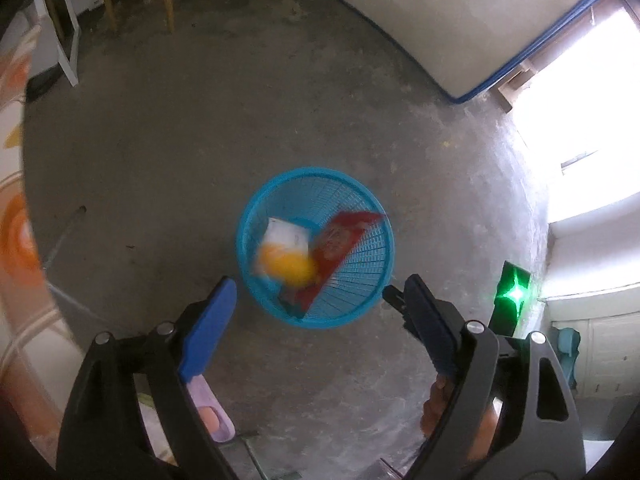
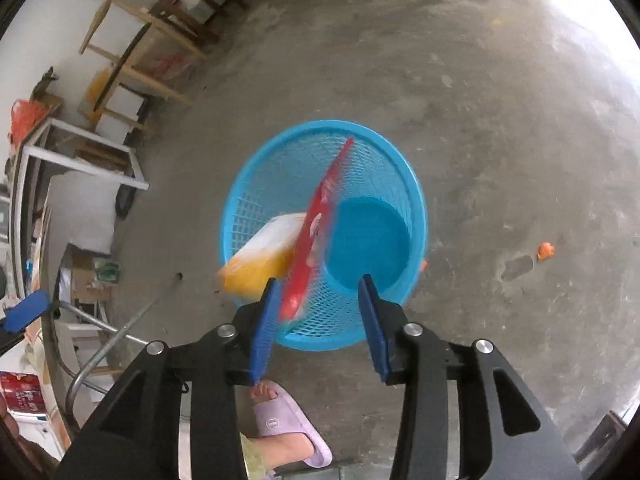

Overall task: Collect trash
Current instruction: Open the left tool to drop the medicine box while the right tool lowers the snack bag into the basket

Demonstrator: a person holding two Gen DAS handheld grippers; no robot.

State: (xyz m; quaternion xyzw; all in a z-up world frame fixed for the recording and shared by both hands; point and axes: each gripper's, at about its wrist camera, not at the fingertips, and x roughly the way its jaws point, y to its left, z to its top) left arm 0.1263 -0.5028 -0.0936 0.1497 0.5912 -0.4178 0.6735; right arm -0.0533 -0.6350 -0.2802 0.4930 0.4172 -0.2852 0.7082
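A round blue mesh basket (image 1: 362, 304) (image 2: 372, 236) stands on the concrete floor below both grippers. A red wrapper (image 1: 340, 240) (image 2: 316, 232) and a white-and-yellow packet (image 1: 284, 254) (image 2: 264, 256) show blurred at its mouth, the packet on the left side and the wrapper beside it. My left gripper (image 1: 314, 290) hangs over the basket's near rim with its jaws wide apart and nothing between them. My right gripper (image 2: 320, 282) is also above the near rim, jaws apart; the red wrapper's lower end lies between them next to the left finger (image 2: 264, 328), not pinched.
An orange scrap (image 2: 545, 250) lies on the floor right of the basket. A foot in a lilac slipper (image 2: 288, 424) stands just behind the grippers. Wooden stools (image 2: 132, 64), a white frame (image 2: 80, 156) and a metal pole (image 2: 116, 336) crowd the left; a blue-edged mattress (image 1: 440, 28) lies beyond.
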